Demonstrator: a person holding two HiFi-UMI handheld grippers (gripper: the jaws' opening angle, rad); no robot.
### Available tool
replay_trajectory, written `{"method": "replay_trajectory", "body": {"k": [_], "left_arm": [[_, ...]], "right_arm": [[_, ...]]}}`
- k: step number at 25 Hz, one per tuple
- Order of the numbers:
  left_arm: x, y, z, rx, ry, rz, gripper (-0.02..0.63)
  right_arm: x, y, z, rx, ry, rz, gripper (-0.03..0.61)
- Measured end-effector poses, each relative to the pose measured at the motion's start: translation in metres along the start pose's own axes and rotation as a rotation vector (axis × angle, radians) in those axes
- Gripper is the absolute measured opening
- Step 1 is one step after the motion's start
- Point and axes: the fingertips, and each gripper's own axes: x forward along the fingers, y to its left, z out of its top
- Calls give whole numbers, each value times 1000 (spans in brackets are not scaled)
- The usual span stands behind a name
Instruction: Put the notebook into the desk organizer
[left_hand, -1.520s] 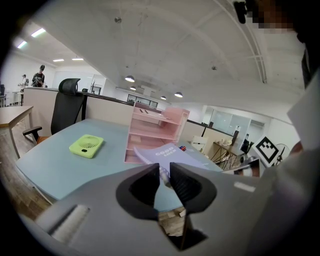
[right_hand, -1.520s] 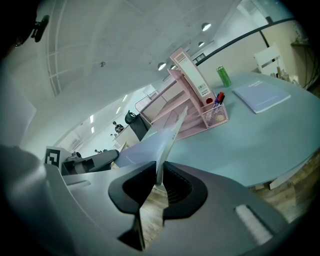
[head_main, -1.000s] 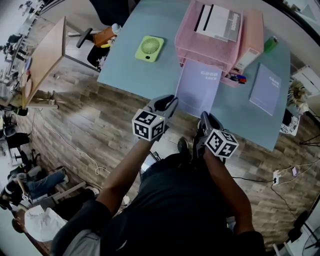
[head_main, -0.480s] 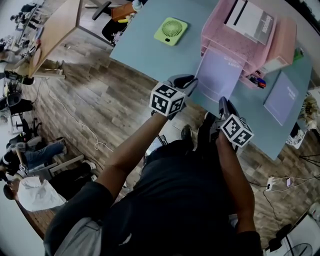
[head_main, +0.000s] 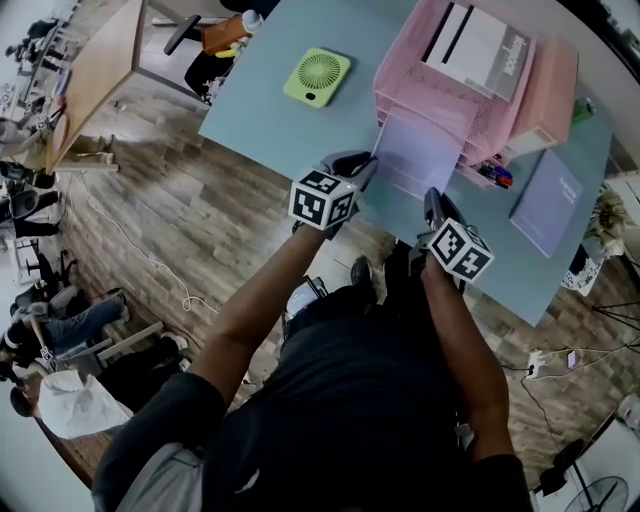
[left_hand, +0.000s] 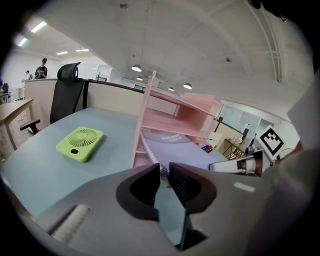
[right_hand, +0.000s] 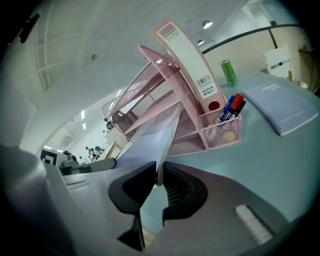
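Clamping the notebook's (head_main: 420, 155) near edge, left gripper (head_main: 362, 165) and right gripper (head_main: 432, 205) are holding its far edge inside the organizer's (head_main: 425, 92) lower tray (most is sticking out, waiting to be pushed in).

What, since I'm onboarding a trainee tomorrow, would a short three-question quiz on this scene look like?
1. True or false: the left tongs and the right tongs are both shut on the lilac notebook.
2. The notebook's far edge is at: A the floor; B the open front of the pink desk organizer; C an office chair.
3. Which green thing lies on the table to the left of the organizer?
Key: 1 true; 2 B; 3 the small fan.
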Motion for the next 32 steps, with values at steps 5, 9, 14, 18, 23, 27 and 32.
{"method": "replay_trajectory", "body": {"k": [5, 9, 14, 18, 23, 27, 32], "left_arm": [[21, 11, 6, -9, 14, 21, 121], [33, 19, 12, -14, 18, 36, 120], [49, 27, 17, -21, 23, 57, 120], [57, 33, 18, -34, 24, 70, 120], [67, 41, 21, -50, 20, 98, 120], [72, 45, 24, -49, 7, 124, 121], [70, 48, 22, -37, 1, 144, 135]], "right_arm": [[15, -8, 16, -4, -4, -7, 44], [25, -13, 24, 32, -7, -7, 44], [34, -20, 36, 47, -17, -20, 46], [41, -23, 41, 71, -21, -19, 46], [49, -26, 48, 75, -29, -30, 48], [58, -28, 51, 84, -22, -18, 49], [59, -37, 49, 65, 30, -37, 86]]}}
